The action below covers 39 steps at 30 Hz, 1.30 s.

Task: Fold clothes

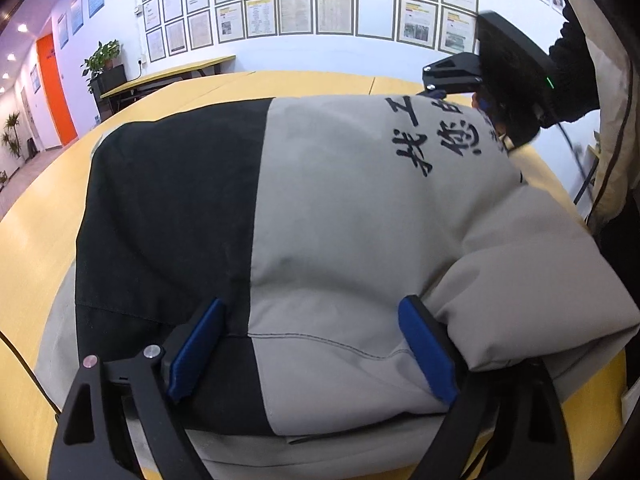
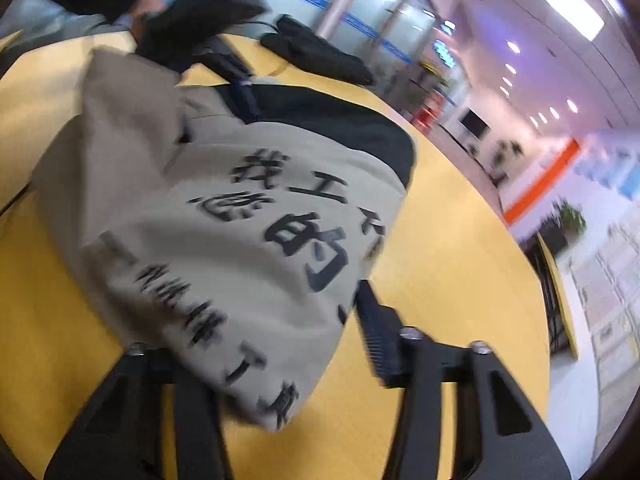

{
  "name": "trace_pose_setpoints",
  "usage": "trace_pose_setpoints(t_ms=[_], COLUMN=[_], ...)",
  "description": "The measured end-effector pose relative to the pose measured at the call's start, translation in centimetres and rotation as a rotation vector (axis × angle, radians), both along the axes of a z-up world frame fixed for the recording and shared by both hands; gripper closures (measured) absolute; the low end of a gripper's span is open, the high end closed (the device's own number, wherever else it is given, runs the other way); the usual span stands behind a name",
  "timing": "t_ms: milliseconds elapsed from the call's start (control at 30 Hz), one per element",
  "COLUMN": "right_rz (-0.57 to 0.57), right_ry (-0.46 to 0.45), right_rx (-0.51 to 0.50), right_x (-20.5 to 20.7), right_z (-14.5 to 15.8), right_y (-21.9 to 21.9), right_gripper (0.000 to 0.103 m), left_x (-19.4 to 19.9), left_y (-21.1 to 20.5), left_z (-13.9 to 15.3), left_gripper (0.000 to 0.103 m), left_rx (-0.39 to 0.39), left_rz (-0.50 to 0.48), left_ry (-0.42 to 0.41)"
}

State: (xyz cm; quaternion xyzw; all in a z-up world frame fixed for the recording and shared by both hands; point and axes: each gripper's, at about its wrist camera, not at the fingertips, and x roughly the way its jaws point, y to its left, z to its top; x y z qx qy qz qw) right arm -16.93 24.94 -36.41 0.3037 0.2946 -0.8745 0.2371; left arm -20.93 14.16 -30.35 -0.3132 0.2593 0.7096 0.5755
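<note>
left claw [image 1: 312,344] spread wide over folded grey/black jacket [image 1: 340,220] on counter [image 1: 36,248], mid-frame; right claw [image 2: 256,344] w/ jacket edge between jaws, grip unclear.

A white wall [image 1: 320,46] spans from ten to one o'clock, hung with rows of framed notices [image 1: 296,8]. Below it, at ten o'clock, a narrow yellow side table [image 1: 172,76] stands beside a potted plant [image 1: 102,58] on a dark stand. An orange door panel [image 1: 54,88] glows at nine o'clock, with round ceiling lights [image 1: 22,28] above the corridor. The broad yellow tabletop [image 1: 36,248] fills the foreground. In the right wrist view, glass partitions [image 2: 360,12] run across twelve o'clock.
</note>
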Motion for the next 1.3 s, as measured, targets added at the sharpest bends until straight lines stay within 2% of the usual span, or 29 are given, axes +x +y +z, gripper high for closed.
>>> trace_pose_setpoints(t_ms=[67,167,233,333,433,567,667,800,867,933,1000,1067,1100,1200,1267,1300], right_rz=[-0.112,-0.285,-0.361,-0.430,-0.424,-0.289,-0.111,0.098,0.148,0.214,0.322,0.426,0.462,0.527,0.539,0.552], right_ry=[-0.082,-0.211,-0.288,-0.401,-0.490,-0.588,-0.623,-0.709,-0.683,-0.609,-0.593,-0.596,-0.626,-0.639,-0.605,-0.593], right_rx=[-0.096,-0.210,-0.289,-0.376,-0.408,-0.370,-0.326,-0.222,-0.208,-0.207,-0.171,-0.115,-0.059,0.020,0.010,0.012], right_x=[-1.2,-2.6,-3.3,-3.9,-2.2,1.2,2.2,1.8,0.2,-1.9,-3.3,-4.5,-4.3,-1.8,-0.8,-0.7], right_z=[0.1,-0.8,-1.3,-1.4,-1.2,0.5,3.7,7.7,10.1,11.4,10.1,8.0,5.7,1.0,0.3,0.2], right_y=[2.1,5.7,7.4,8.2,7.6,5.9,5.4,6.4,6.9,5.7,3.4,1.0,0.4,0.7,1.0,1.1], right_gripper=[0.080,0.081,0.080,0.079,0.087,0.078,0.067,0.065,0.065,0.063,0.063,0.077,0.080,0.077,0.066,0.066], left_x=[0.2,0.4,0.5,0.6,1.0,2.0,2.5,2.6,2.6,2.4,3.2,3.7,3.7,4.4,5.2,5.7], left_y=[-0.2,0.3,0.3,0.4,0.0,-0.4,-0.4,-0.7,-0.6,-0.3,-1.3,-2.0,-2.2,-3.1,-3.9,-4.3], left_z=[0.0,-0.2,-0.2,-0.3,-0.2,-0.2,-0.4,-0.4,-0.4,-0.5,-0.5,-0.5,-0.4,1.0,2.5,3.9], left_gripper=[0.011,0.011,0.011,0.011,0.011,0.010,0.009,0.008,0.008,0.007,0.007,0.007,0.007,0.008,0.009,0.009], left_rx=[0.003,0.000,-0.002,-0.004,-0.002,-0.003,-0.006,-0.003,-0.002,-0.003,-0.002,0.001,0.006,0.030,0.046,0.070], left_rz=[-0.016,-0.049,-0.051,-0.044,-0.047,-0.081,-0.102,-0.107,-0.107,-0.108,-0.097,-0.084,-0.078,-0.032,0.008,0.028], left_ry=[-0.003,0.002,0.003,0.008,0.008,-0.004,-0.010,0.001,0.002,0.004,0.007,0.007,0.000,-0.027,-0.035,-0.037])
